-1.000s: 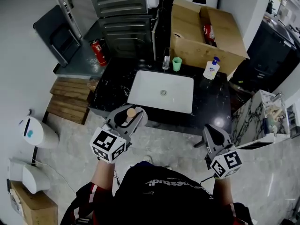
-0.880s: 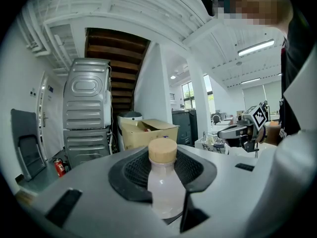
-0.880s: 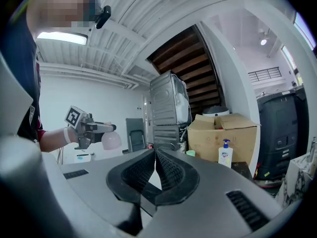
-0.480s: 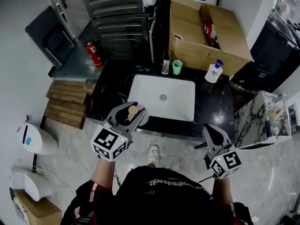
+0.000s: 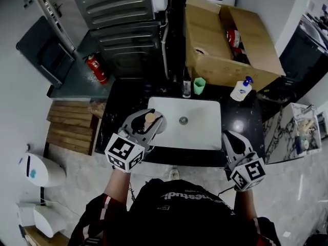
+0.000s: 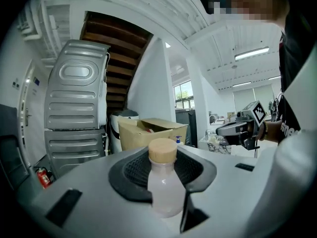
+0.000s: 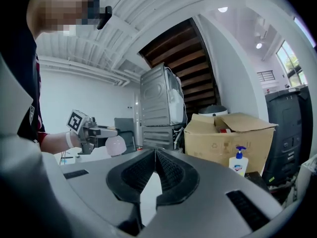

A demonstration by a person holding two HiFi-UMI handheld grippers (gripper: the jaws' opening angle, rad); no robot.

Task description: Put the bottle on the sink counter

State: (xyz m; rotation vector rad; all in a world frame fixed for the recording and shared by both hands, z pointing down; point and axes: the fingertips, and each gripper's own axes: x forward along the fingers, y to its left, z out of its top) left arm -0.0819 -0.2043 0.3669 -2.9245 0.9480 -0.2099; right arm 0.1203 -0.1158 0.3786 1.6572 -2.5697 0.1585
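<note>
A small pale frosted bottle (image 6: 163, 185) with a tan cap stands upright between the jaws of my left gripper (image 6: 163, 175), which is shut on its body. In the head view the bottle (image 5: 150, 118) and left gripper (image 5: 145, 123) hang over the left edge of the white basin (image 5: 202, 129), which is set in the black sink counter (image 5: 119, 106). My right gripper (image 5: 229, 138) is at the counter's front right, its jaws shut (image 7: 155, 170) with nothing between them. The right gripper view shows the left gripper (image 7: 94, 132) holding the bottle (image 7: 115, 145) out to the left.
A soap pump bottle (image 5: 241, 90), a green cup (image 5: 199, 85) and a clear bottle (image 5: 186, 88) stand along the counter's back edge. Behind them is an open cardboard box (image 5: 225, 40). A fire extinguisher (image 5: 96, 68) and wooden pallet (image 5: 69, 127) lie to the left.
The person has stepped closer to the sink. Both grippers have moved forward, and the left one now carries the bottle over the basin's left edge.
</note>
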